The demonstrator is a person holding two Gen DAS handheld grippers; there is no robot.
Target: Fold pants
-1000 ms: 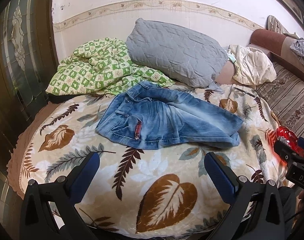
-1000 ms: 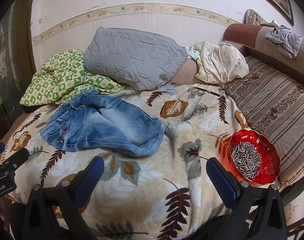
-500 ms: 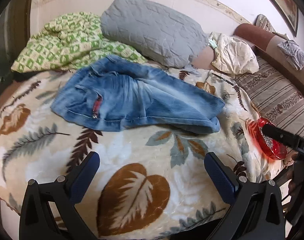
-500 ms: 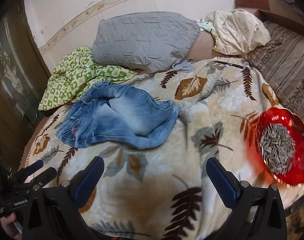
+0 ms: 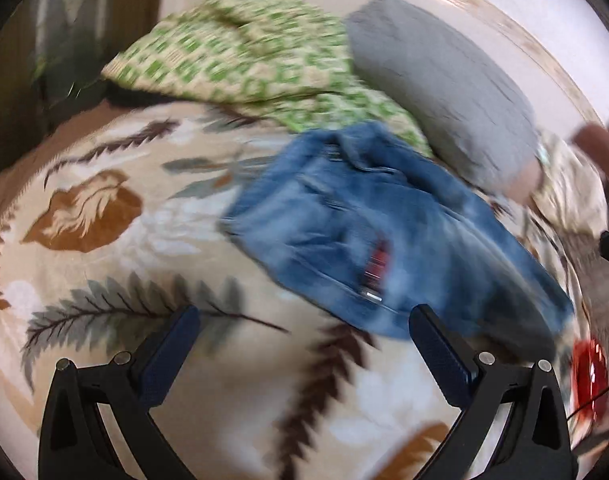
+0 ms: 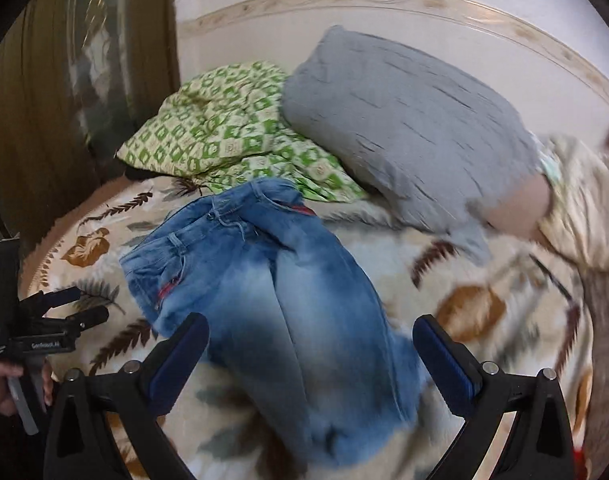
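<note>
Blue denim pants lie loosely bunched on a leaf-print blanket on the bed. In the right wrist view the pants run from the waistband at upper left down toward me. My left gripper is open and empty, just short of the pants' near edge by the red pocket tag. My right gripper is open and empty, its fingers either side of the pant legs and above them. The left gripper also shows in the right wrist view, left of the pants. Both views are motion-blurred.
A grey quilted pillow and a green patterned quilt lie behind the pants. Cream cloth is at the right. A red dish sits at the bed's right edge. A dark wooden panel stands at left.
Both grippers have moved in toward the pants, which now fill more of each view. The left view has swung left, the right view has turned left away from the red dish.
</note>
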